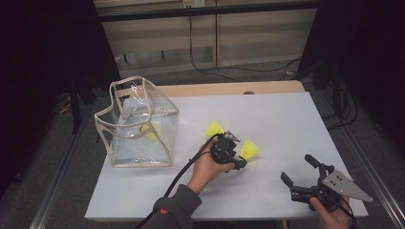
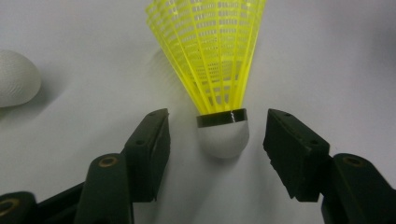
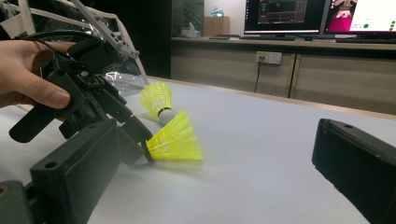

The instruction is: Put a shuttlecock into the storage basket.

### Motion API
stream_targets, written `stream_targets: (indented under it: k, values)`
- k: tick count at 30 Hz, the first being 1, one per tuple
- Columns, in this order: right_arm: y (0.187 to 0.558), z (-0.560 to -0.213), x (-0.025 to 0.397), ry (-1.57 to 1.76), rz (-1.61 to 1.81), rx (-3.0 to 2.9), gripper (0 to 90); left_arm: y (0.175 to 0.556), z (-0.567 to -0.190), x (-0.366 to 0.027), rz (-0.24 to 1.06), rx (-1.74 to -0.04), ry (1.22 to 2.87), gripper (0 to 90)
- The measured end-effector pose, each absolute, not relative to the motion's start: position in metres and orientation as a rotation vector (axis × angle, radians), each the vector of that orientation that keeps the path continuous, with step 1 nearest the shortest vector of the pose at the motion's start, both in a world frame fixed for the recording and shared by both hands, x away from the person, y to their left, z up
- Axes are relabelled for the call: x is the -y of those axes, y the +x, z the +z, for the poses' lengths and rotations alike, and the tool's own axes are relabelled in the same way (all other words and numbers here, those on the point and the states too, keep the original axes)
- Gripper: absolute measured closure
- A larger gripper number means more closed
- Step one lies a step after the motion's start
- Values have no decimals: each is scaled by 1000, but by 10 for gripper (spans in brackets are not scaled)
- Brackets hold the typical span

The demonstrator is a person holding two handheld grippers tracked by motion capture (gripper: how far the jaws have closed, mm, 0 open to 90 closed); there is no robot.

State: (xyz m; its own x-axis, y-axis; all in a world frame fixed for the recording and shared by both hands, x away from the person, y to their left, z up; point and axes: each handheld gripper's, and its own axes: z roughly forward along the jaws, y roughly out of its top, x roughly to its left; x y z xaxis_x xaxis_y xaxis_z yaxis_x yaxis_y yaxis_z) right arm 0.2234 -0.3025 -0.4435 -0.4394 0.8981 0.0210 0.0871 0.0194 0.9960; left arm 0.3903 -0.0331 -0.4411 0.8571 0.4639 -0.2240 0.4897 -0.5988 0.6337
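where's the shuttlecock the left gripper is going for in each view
High view: the shuttlecock lies right of centre, just right of the left gripper.
Left gripper view: centre, white cork between the open jaws, yellow skirt pointing up.
Right gripper view: left of centre, lying on the table.
Shared landmark: a second shuttlecock close beside it.
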Motion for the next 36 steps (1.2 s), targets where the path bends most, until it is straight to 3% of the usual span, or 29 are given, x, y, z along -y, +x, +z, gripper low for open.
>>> stream_targets:
  k: [9, 14, 36]
  values:
    - [223, -443, 303, 1027, 1496, -1608, 10, 389, -444, 40, -5, -654, 2326, 511]
    - [223, -444, 303, 1027, 1493, -1609, 10, 390, -445, 39, -52, -671, 2311, 637]
    - [223, -444, 302, 1024, 1496, -1611, 10, 391, -416, 18, -163, -745, 2318, 645]
